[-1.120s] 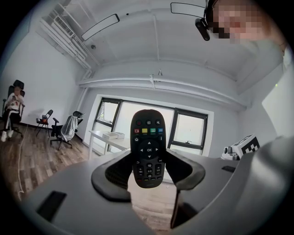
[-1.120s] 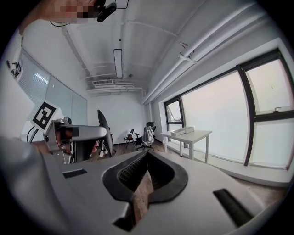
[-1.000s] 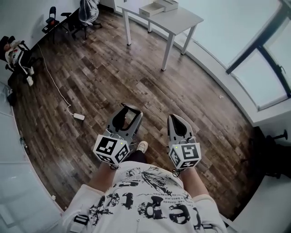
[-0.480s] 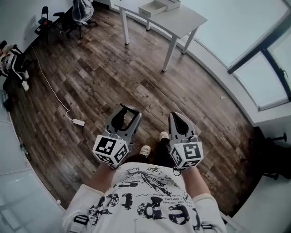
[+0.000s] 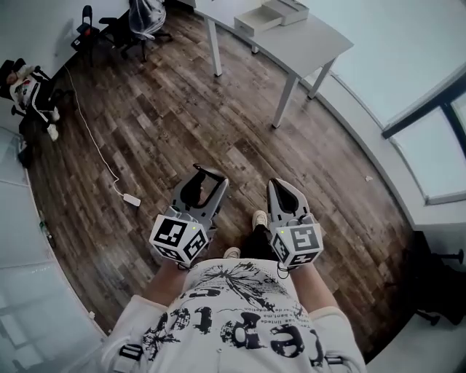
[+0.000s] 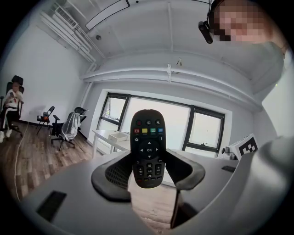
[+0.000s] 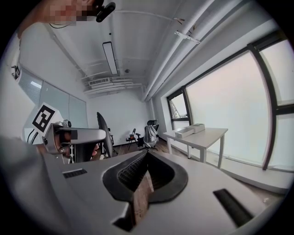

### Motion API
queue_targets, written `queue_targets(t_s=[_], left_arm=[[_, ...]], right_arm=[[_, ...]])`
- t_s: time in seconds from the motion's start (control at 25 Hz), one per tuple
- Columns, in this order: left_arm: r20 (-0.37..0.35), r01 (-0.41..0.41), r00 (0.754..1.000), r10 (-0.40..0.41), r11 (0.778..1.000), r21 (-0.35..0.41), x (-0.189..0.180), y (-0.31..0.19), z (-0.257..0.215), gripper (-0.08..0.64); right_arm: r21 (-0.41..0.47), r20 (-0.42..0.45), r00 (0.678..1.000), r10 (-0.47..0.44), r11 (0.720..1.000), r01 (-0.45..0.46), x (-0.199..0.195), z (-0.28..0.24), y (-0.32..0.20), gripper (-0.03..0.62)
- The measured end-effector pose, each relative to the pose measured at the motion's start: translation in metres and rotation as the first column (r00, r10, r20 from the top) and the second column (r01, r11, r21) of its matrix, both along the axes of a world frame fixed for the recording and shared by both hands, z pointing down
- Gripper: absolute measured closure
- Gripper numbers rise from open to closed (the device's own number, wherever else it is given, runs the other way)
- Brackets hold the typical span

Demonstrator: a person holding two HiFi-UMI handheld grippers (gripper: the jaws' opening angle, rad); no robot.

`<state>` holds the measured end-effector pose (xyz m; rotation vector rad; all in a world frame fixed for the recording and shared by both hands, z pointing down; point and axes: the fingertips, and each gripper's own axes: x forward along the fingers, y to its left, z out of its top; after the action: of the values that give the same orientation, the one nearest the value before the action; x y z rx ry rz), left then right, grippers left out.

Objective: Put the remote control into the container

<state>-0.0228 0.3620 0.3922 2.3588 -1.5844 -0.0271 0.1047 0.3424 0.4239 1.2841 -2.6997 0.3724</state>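
A black remote control [image 6: 147, 147] with coloured buttons stands upright between the pads of my left gripper [image 6: 148, 176], which is shut on it. From the head view the remote [image 5: 195, 191] shows as a dark shape inside the left gripper [image 5: 201, 182], held at waist height over the wooden floor. My right gripper [image 5: 281, 191] is beside it, shut and empty [image 7: 146, 176]. A white open container [image 5: 256, 22] sits on the white table [image 5: 309, 45] across the room, and appears small in both gripper views [image 6: 118, 136] [image 7: 187, 132].
A second white box [image 5: 293, 9] lies next to the container. Office chairs [image 5: 138, 22] stand at the far wall, and a person sits at the far left [image 5: 29, 87]. A cable with a white power strip [image 5: 131, 199] crosses the floor. Large windows run along the right.
The head view has shifted and the table now sits further right in it. The person's feet have stepped. Both grippers hold the same pose, remote still clamped.
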Motion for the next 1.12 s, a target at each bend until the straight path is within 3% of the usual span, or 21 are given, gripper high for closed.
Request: queue_targets(t_s=[0.4,0.6,0.92,1.12], left_arm=[[0.027,0.084,0.996,-0.085,0.995,0.046,0.036,-0.116,-0.021,0.324],[0.033,0.089,0.995,-0.090,0.995,0.048,0.032,-0.160,-0.021,0.324],[0.000,0.068,0.998,-0.069,0.997,0.041,-0.045,-0.248,-0.013,0.324],[0.004,0.010,1.000,-0.010,0.999,0.053,-0.112,-0.314,-0.026,0.324]], right_arm=[[0.037,0.017,0.996,-0.086,0.996,0.086,0.030,-0.013,-0.136,0.589],[0.013,0.027,0.995,-0.100,0.995,0.099,0.020,-0.005,-0.184,0.589],[0.014,-0.002,0.996,-0.089,0.996,0.089,-0.057,0.001,-0.263,0.589],[0.023,0.017,0.999,-0.037,0.999,0.036,-0.133,-0.010,-0.322,0.589]])
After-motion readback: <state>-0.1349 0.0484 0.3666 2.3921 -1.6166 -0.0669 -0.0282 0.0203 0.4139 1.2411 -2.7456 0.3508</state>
